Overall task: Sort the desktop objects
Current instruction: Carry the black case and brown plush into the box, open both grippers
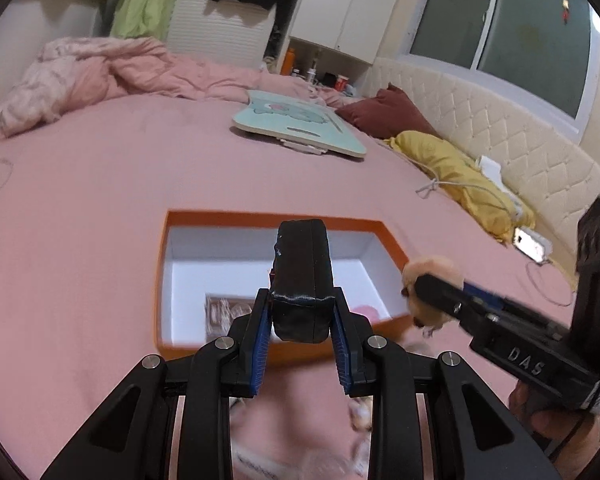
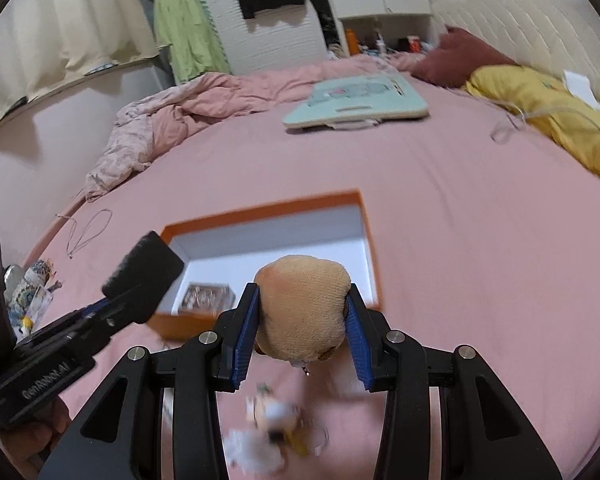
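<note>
My left gripper point(image 1: 301, 300) is shut on a black pouch point(image 1: 302, 276) and holds it above the near edge of an open orange box point(image 1: 260, 218) with a white inside. My right gripper point(image 2: 302, 300) is shut on a tan plush toy point(image 2: 304, 308), held just right of the box's near right corner; the toy also shows in the left wrist view point(image 1: 432, 280). The box point(image 2: 260, 208) holds a clear patterned packet point(image 2: 206, 298) and a pink thing point(image 1: 366, 312). The black pouch also shows in the right wrist view point(image 2: 144, 276).
Everything sits on a pink bedsheet point(image 1: 80, 220). A mint lap board point(image 1: 300, 124) lies further back, with maroon point(image 1: 388, 112) and yellow point(image 1: 452, 168) pillows, a cable and a phone point(image 1: 534, 244) along the headboard. Small toys point(image 2: 276, 424) lie blurred below the right gripper; more trinkets point(image 2: 32, 292) lie at left.
</note>
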Motion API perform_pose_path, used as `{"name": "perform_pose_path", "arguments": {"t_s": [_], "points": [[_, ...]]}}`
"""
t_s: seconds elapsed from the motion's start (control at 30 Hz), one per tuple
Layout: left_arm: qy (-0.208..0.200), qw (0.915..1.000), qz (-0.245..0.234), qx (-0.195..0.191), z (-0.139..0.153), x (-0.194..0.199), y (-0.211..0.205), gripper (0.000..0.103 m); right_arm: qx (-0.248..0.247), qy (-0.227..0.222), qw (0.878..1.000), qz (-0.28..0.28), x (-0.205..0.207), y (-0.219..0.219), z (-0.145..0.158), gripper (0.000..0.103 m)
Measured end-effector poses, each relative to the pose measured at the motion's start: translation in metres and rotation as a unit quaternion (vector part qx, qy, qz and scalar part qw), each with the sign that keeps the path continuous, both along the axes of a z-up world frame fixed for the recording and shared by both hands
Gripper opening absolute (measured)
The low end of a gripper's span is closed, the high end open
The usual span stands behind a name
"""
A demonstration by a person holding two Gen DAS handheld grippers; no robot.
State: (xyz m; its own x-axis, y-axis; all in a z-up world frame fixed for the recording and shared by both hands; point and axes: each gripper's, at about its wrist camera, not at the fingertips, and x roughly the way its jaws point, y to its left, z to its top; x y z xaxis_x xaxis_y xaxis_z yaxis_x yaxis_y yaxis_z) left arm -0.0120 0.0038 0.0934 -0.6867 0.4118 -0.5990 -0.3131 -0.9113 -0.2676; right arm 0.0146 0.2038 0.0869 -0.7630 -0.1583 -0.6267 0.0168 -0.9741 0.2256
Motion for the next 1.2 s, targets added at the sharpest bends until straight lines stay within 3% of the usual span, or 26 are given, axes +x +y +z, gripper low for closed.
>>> {"name": "perform_pose_path", "arguments": {"t_s": [0.17,0.33,0.73,1.2], "points": [[0.002,0.9996,-0.004,-0.026,-0.006,-0.03,0.001,0.026,0.031,0.019,0.999,0.019,-0.033,-0.009,0.003,0.042],[-0.016,0.9997,0.002,-0.019,-0.016,-0.037,-0.002,0.026,0.048,0.018,0.998,0.03,-0.062,-0.017,-0.007,0.042],[-0.049,0.9985,0.013,-0.02,-0.032,-0.04,-0.002,0.026,0.01,-0.028,0.999,0.021,-0.067,-0.009,-0.033,0.043],[-0.059,0.9979,0.007,-0.027,-0.032,-0.036,0.002,0.026,0.011,-0.044,0.999,0.021,-0.068,-0.011,-0.041,0.043]]}}
